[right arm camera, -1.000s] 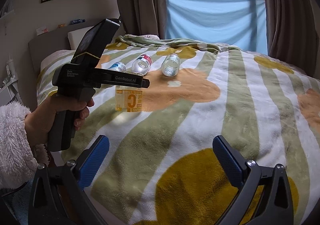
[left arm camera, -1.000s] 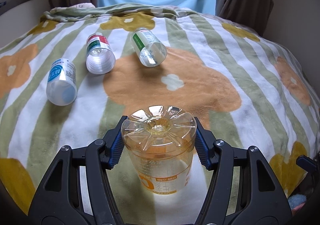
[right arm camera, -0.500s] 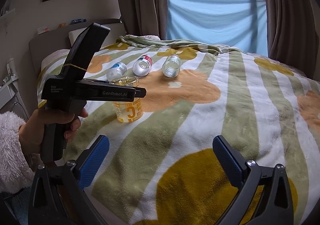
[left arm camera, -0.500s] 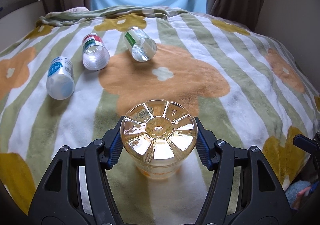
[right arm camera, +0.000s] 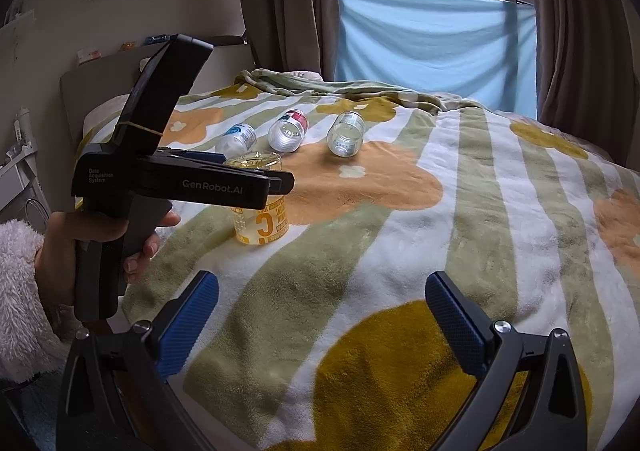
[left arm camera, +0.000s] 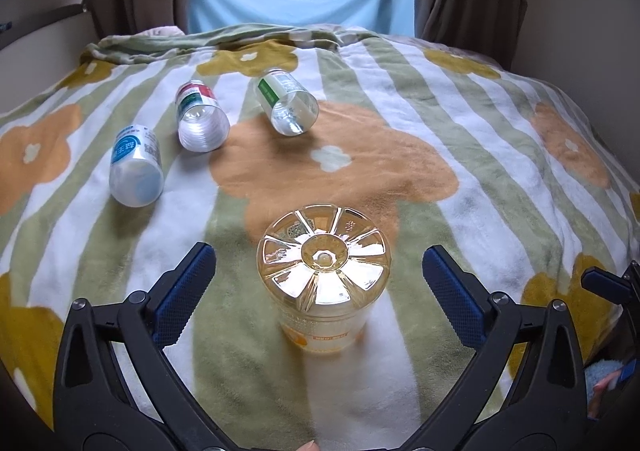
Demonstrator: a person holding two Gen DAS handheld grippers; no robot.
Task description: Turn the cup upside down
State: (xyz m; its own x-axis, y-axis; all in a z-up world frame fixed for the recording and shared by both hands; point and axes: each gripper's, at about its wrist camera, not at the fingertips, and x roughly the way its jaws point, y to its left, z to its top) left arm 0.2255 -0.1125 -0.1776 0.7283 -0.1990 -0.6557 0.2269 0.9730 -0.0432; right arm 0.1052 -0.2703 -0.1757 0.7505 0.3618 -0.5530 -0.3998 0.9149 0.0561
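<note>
Bed [left arm camera: 500, 155] with striped floral blanket carries the amber cup [left arm camera: 323, 275], upside down, axis vertical, base up, centred between the spread fingers of the left tool [left arm camera: 319, 279], untouched; right tool [right arm camera: 322, 311] spread, empty, cup at its 11 o'clock.
</note>
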